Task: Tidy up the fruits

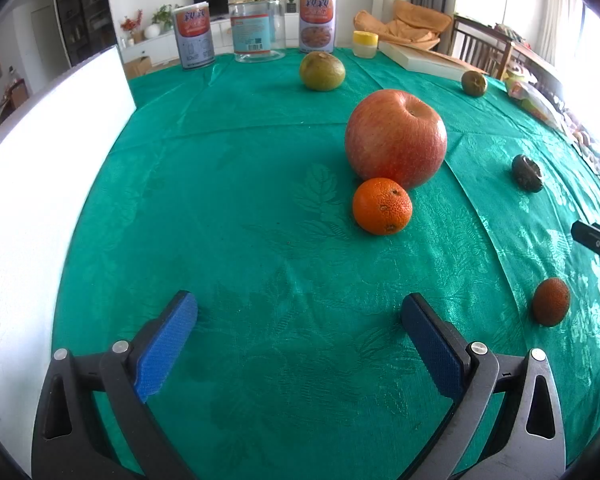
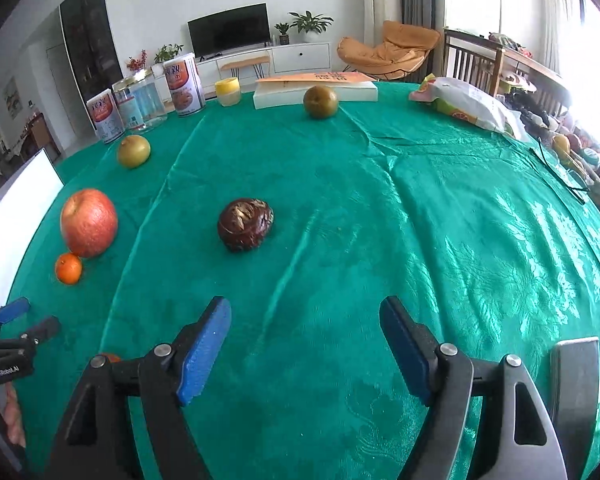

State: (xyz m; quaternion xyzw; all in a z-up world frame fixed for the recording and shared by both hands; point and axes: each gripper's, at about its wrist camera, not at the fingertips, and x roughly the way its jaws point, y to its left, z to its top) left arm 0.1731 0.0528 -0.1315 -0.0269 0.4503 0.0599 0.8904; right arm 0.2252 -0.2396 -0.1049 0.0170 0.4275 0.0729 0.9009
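Left gripper (image 1: 300, 312): I see my jaws standing wide with nothing between the blue pads, only green tablecloth (image 1: 240, 184) under them.
Right gripper (image 2: 305, 320): jaws wide too, empty, bare cloth below. No earlier view to compare.
Open room, left side: a broad clear stretch of cloth runs from my left pads up to the cans. A white board (image 1: 40, 168) walls off the left edge of the table.
Open room, right side: the cloth ahead and to the right of my right gripper is bare up to the snack bag (image 2: 464, 104) and clutter at the far right edge.
Fruit near the left: a red apple (image 1: 396, 136) with a small orange (image 1: 382, 206) touching its front, well ahead of my left pads.
Fruit near the right: a dark brown shrivelled fruit (image 2: 245, 224) sits ahead of my right jaws, apart from everything.
Back row: two greenish round fruits, one (image 2: 134, 151) near the cans, one (image 2: 321, 101) just before the flat white box (image 2: 316, 90).
Hidden or cut off: a second small orange (image 1: 551, 301) shows whole only in the left view; in the right view it is a sliver behind my left finger.
Hard to make out: what the dark fruit is I cannot tell.
Count: one apple, two small oranges, two green fruits, one dark fruit; two printed cans, one clear jar (image 1: 256, 26), one yellow-lidded cup (image 1: 365, 44).
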